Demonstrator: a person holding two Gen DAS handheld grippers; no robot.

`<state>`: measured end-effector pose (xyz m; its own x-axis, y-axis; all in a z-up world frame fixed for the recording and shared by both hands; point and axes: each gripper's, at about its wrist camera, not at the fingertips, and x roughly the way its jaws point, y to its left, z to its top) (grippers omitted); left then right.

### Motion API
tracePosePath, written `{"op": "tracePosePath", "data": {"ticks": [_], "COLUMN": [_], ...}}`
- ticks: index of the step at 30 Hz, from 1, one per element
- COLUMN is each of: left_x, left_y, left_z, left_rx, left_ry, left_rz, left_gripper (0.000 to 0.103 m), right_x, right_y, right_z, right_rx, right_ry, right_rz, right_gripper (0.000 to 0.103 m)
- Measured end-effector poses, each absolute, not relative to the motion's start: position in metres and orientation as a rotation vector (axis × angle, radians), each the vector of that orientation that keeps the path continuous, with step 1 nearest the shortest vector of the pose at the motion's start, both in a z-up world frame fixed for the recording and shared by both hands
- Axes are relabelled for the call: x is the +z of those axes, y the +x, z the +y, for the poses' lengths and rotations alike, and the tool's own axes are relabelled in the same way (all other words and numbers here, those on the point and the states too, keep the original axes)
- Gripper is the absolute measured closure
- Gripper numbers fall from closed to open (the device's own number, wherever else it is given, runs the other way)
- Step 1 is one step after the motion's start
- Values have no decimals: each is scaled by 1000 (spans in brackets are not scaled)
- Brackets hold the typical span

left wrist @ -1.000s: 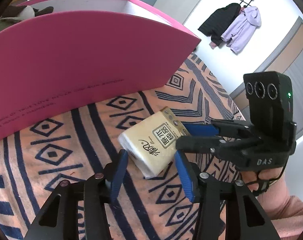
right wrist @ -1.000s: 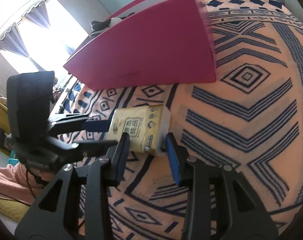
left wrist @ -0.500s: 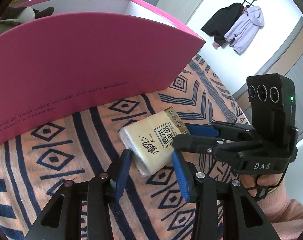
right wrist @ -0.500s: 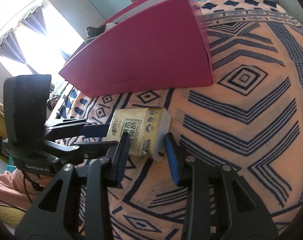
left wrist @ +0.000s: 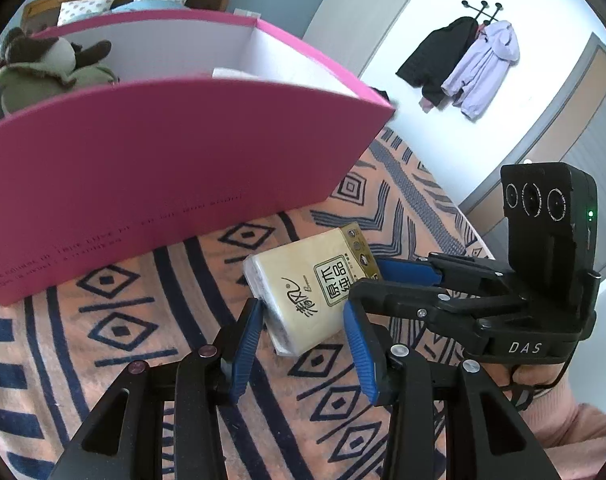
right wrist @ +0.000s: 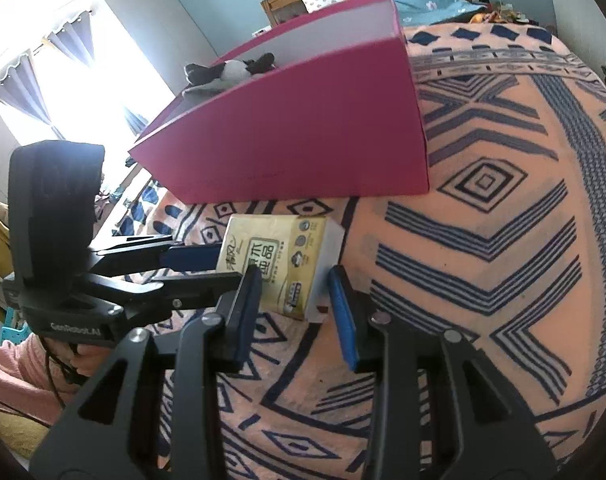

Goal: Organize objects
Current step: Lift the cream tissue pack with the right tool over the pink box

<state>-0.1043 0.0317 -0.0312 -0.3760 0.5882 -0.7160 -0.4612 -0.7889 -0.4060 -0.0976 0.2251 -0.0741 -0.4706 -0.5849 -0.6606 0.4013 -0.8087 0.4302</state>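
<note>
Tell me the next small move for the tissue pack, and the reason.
Probably lift it straight up with both tongs together. The tissue pack sits clamped between the left tongs and, across its other end, the right tongs, on the patterned blanket. The pink box stands open just behind, its wall higher than the pack.

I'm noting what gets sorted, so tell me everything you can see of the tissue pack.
The tissue pack is a soft, cream-yellow block in shiny plastic wrap, printed with dark characters, a boxed label and small round badges along a gold edge. It lies flat on the patterned blanket, just in front of the pink box but apart from it. The left gripper is shut on one end; the right gripper straddles the other end.
</note>
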Motion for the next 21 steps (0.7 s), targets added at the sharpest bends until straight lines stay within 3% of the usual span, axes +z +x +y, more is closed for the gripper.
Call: {"op": "tracePosePath", "data": {"ticks": [21], "left_x": [14], "left_y": [-96], "left_z": [26], "left_rx": [2248], "left_ry": [-1063], "left_rz": [-151], "left_gripper": [61], "right_x": [-31], "right_y": [-90], "right_z": [225], "right_rx": [-2312], "right_ry": [981], "right_rz": [-269], "right_gripper": [67]}}
